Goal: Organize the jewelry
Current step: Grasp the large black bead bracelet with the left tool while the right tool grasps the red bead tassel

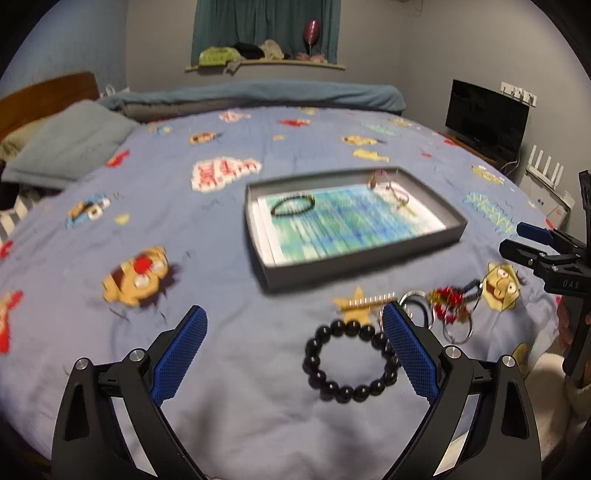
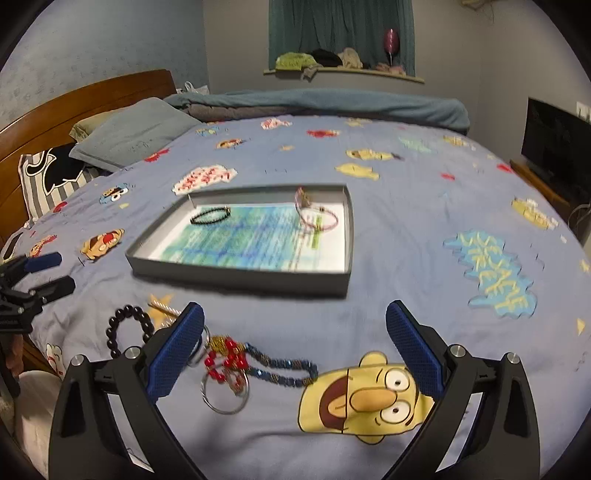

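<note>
Here the jewelry sits in two groups on a blue cartoon-print bedspread (image 1: 229, 406). In the left wrist view a black bead bracelet (image 1: 351, 360) lies flat on the cloth between the spread fingers of the left gripper (image 1: 293, 350), its right side just beside or touching the right blue pad; contact cannot be told. At about one o'clock from it lie a gold bar-shaped piece (image 1: 369, 301), silver rings (image 1: 460, 328) and a red and gold beaded cluster (image 1: 448, 301), tangled close together.

At twelve o'clock, well beyond the bracelet, stands a shallow grey tray (image 1: 436, 194) lined with a blue-green printed sheet. Inside it, a small dark bead bracelet (image 1: 293, 205) lies toward the tray's ten o'clock corner, and a thin chain piece (image 1: 397, 194) toward its two o'clock corner; blur hides its detail.

In the right wrist view the right gripper (image 2: 295, 350) hangs over the bedspread with its jaws wide apart and nothing between them. The red cluster, rings and a blue beaded strand (image 2: 284, 369) lie near its left finger, at about nine o'clock. A pink bangle (image 2: 317, 218) shows in the tray.

The left gripper is likewise wide apart, holding nothing. At three o'clock in the left view, the right gripper's tips appear from the side.

Further off: a grey pillow (image 1: 70, 147), a wooden headboard (image 2: 85, 107), a dark screen (image 1: 484, 118) and green curtains (image 1: 266, 22).
</note>
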The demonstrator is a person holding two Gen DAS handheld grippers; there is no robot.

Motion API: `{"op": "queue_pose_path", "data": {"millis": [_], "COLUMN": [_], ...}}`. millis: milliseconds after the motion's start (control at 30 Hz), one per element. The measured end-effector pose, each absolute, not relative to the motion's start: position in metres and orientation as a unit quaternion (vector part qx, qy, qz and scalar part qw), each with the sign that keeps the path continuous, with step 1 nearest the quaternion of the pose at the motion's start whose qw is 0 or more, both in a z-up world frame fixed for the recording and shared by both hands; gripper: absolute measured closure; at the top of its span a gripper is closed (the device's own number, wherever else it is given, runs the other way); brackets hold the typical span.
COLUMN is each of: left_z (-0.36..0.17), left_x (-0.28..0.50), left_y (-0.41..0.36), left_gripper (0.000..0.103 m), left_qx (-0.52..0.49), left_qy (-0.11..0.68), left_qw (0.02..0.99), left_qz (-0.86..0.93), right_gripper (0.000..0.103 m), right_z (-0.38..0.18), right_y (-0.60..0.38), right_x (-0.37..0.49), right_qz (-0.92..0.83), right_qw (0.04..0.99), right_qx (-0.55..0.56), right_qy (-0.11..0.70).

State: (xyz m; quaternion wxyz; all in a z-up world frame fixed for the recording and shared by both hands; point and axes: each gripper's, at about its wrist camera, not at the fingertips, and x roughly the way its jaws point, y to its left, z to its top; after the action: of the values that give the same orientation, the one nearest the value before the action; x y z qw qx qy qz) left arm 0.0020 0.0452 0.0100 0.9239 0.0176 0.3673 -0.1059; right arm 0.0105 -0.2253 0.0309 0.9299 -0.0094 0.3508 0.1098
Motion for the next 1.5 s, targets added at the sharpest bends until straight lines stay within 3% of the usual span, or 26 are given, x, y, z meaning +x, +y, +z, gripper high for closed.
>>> {"op": "queue_pose_path", "data": {"millis": [500, 633, 867, 1000, 1100, 1233, 1300, 1433, 1500], "left_z": [-0.041, -0.047, -0.052, -0.058, -0.061, -0.061, -0.061, -0.06, -0.059], "left_x": [0.005, 0.004, 0.007, 0.013, 0.015, 0.014, 0.014, 0.014, 0.015], "left_y": [0.024, 0.022, 0.023, 0.024, 0.022, 0.023, 0.021, 0.022, 0.025], "left_gripper": [0.008, 0.008, 0.011, 0.036, 0.043, 0.062, 0.07, 0.085, 0.086], "left_qx": [0.06, 0.068, 0.06, 0.05, 0.056, 0.055, 0.058, 0.059, 0.051], "left_qy": [0.419, 0.429, 0.44, 0.457, 0.462, 0.461, 0.461, 0.459, 0.457], "left_qw": [0.898, 0.892, 0.887, 0.878, 0.875, 0.875, 0.874, 0.875, 0.877], "left_qz": [-0.118, -0.123, -0.127, -0.135, -0.134, -0.138, -0.144, -0.14, -0.142], "right_gripper": [0.007, 0.016, 0.042, 0.061, 0.068, 0.077, 0.088, 0.099, 0.102], "right_z": [-0.008, -0.011, -0.024, -0.027, -0.03, -0.031, -0.032, -0.031, -0.03], "right_y": [-0.229, -0.213, -0.201, -0.196, -0.192, -0.188, -0.186, -0.185, -0.185], "right_x": [-0.006, -0.015, -0.017, -0.016, -0.015, -0.014, -0.014, -0.015, -0.016], "right_qz": [0.141, 0.174, 0.195, 0.203, 0.207, 0.209, 0.21, 0.213, 0.216], "right_qw": [0.923, 0.918, 0.903, 0.9, 0.895, 0.894, 0.893, 0.894, 0.894], "right_qx": [-0.011, -0.035, -0.055, -0.056, -0.058, -0.06, -0.061, -0.063, -0.06], "right_qy": [0.358, 0.354, 0.378, 0.383, 0.39, 0.392, 0.392, 0.388, 0.388]}}
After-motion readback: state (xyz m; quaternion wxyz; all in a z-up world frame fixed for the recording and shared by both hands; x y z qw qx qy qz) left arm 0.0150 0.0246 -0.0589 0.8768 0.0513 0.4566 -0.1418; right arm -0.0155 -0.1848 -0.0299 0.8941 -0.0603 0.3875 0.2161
